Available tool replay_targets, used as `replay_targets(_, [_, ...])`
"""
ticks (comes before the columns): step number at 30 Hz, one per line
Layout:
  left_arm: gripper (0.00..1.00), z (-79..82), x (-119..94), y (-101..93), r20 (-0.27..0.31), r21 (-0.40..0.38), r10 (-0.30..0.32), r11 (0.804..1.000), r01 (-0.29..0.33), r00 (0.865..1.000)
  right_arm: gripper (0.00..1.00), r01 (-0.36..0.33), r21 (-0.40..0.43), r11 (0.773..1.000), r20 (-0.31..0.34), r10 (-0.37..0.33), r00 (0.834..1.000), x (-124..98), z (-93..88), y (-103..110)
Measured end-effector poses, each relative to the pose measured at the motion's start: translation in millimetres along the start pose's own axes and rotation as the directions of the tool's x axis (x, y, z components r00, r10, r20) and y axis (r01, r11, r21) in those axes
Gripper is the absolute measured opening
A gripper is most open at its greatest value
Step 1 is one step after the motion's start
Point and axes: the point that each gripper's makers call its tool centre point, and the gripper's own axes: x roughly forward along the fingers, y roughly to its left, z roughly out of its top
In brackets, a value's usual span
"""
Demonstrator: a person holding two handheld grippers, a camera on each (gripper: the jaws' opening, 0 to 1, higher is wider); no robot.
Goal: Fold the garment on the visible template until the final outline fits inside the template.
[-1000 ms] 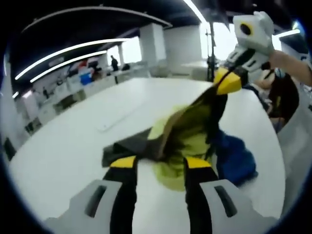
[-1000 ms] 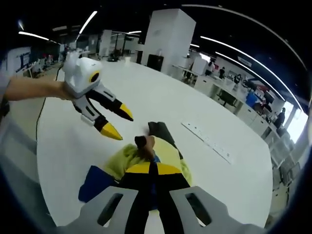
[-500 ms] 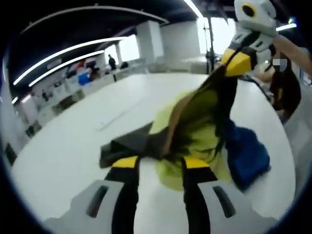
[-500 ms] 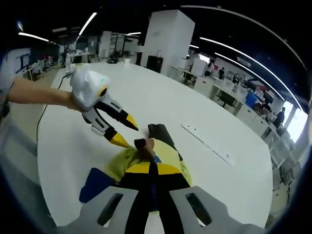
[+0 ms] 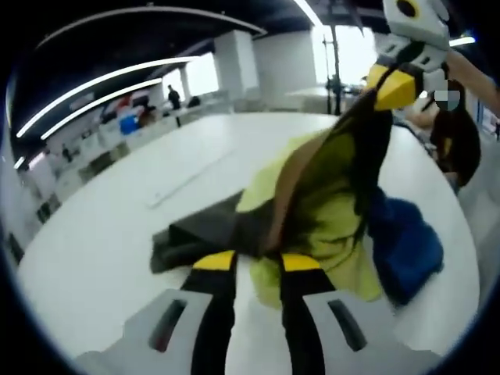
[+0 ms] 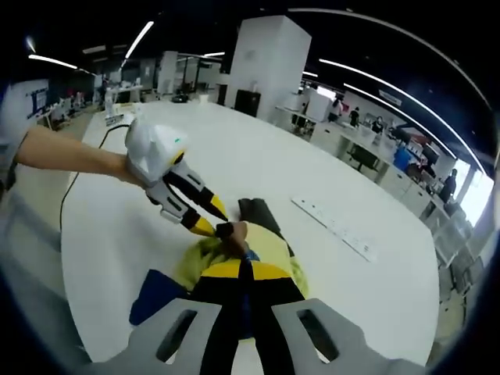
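Left gripper view had the left gripper (image 5: 251, 262) lowest in frame, jaws apart, tips just at the near edge of the garment (image 5: 328, 211), nothing between them yet. Garment was a crumpled yellow-green and dark grey heap on the white table (image 5: 109, 234), with a blue part (image 5: 402, 242) bunched on the side away from the grey. Further back the right gripper (image 5: 393, 84) held one end of the cloth lifted, so the fabric hung in a stretched drape from its tips down to the heap. Right gripper view showed the right gripper's jaws pressed together on a pinch of yellow cloth, and the left gripper coming in from the left with its tips at the garment's far end. Beyond lay a white strip (image 6: 334, 227) flat on the table, well apart from the cloth. No template outline could be made out. Long axis ran from the lifted end down toward the left gripper, roughly along both grippers' line; which end was the collar or hem couldn't be told. Judged step: getting a second grip to spread the thing out. To do it well, the left gripper should close on a single edge layer, not the whole bunch, and the right gripper should keep tension without dragging the cloth off the table.
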Motion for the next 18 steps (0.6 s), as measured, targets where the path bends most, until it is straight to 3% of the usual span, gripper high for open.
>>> replay_targets(13, [0.16, 4.3, 8, -7.3, 0.019, 0.078, -0.025, 0.997, 0.024, 1.000, 0.02, 0.004, 0.015, 1.000, 0.004, -0.004, 1.000, 3, -1.4, -1])
replay_targets(18, [0.14, 3.9, 12, -4.9, -0.003, 0.109, -0.033, 0.993, 0.034, 0.999, 0.02, 0.002, 0.020, 1.000, 0.003, -0.002, 1.000, 3, -3.5, -1])
